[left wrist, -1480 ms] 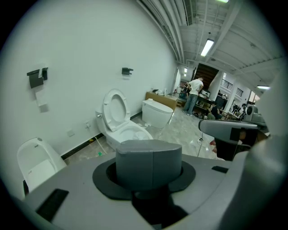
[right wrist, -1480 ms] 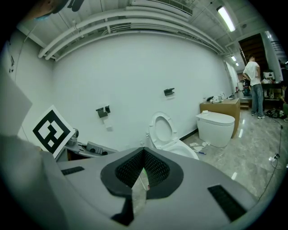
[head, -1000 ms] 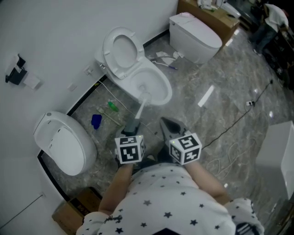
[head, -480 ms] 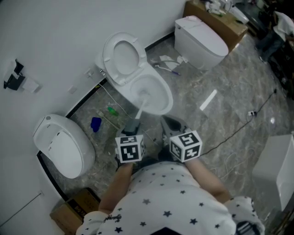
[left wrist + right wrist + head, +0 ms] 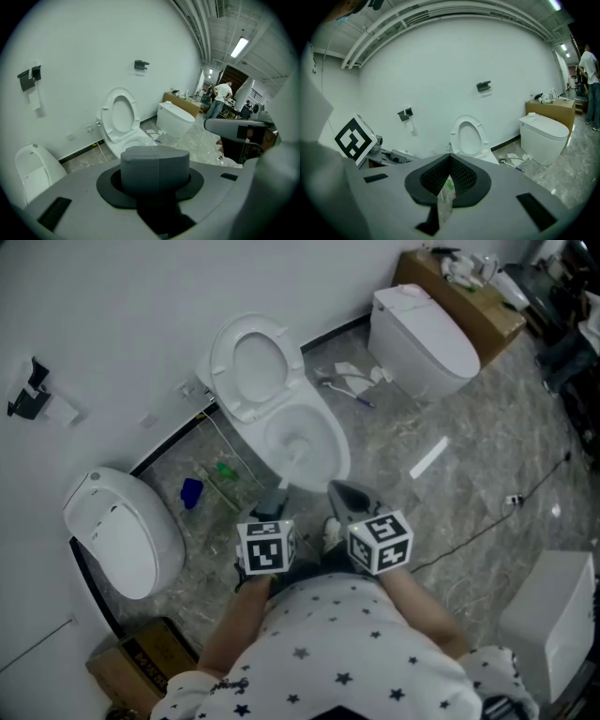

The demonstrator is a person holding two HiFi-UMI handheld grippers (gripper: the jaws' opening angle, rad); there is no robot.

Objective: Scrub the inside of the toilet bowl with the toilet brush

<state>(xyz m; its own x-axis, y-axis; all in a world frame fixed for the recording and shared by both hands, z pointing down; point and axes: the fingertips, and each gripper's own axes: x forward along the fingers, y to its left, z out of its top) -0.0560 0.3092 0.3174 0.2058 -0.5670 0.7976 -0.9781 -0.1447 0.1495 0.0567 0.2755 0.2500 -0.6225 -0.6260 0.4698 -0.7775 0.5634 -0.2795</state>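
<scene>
White toilet bowl (image 5: 330, 424) contains the head of the toilet brush (image 5: 277, 489), its grey handle clamped by the left gripper (image 5: 270, 510); the right gripper (image 5: 345, 499) sits beside it, jaws closed on nothing.

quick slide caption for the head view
Left claw holds the toilet brush down in the open toilet bowl; right claw hangs shut and empty beside it.

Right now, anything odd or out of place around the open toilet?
Floor clutter in the head view: a green bottle and a blue object lie left of the toilet bowl, white scraps lie to its right, and a white strip lies loose farther out. No spill or damage visible.
</scene>
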